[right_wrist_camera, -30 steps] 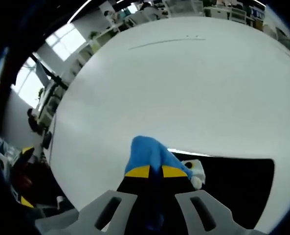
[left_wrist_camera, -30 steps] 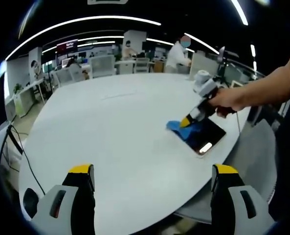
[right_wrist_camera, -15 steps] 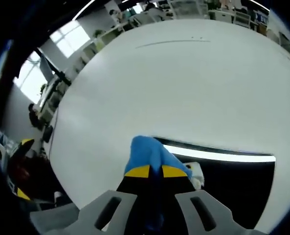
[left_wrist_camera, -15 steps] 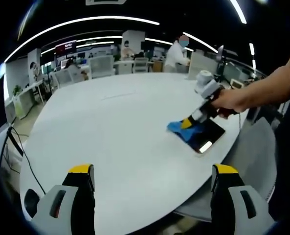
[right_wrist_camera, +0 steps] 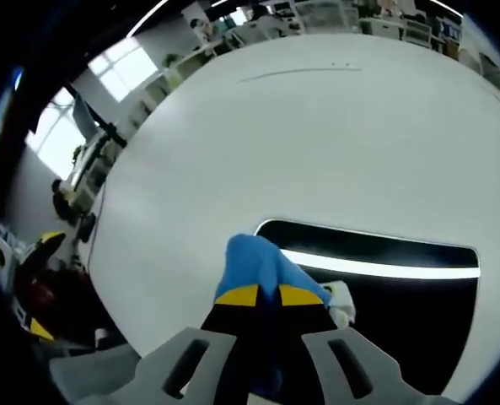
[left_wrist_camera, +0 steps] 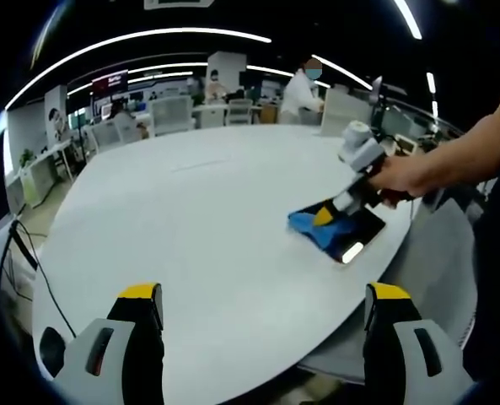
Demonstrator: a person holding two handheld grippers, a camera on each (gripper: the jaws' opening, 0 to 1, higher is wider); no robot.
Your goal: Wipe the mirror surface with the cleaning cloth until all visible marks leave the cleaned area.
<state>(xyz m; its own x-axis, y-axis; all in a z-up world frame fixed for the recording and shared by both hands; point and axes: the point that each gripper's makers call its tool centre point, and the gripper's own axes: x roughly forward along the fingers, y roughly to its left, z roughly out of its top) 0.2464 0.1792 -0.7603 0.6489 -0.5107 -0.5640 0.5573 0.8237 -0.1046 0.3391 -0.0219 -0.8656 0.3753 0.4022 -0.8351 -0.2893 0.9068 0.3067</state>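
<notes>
Mirror (right_wrist_camera: 384, 287) partly hidden under the blue cloth (right_wrist_camera: 254, 266) and cut off low down in the right gripper view. Marks on the glass too small to tell. Far-off people blurry.

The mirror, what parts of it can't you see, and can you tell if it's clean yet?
- Mirror, right gripper view: near corner covered by the blue cloth and the right gripper; its lower side is cut off by the picture's edge.
- Mirror, left gripper view: too small to show marks.
- Marks: dark glass and lamp reflections hide them.
</notes>
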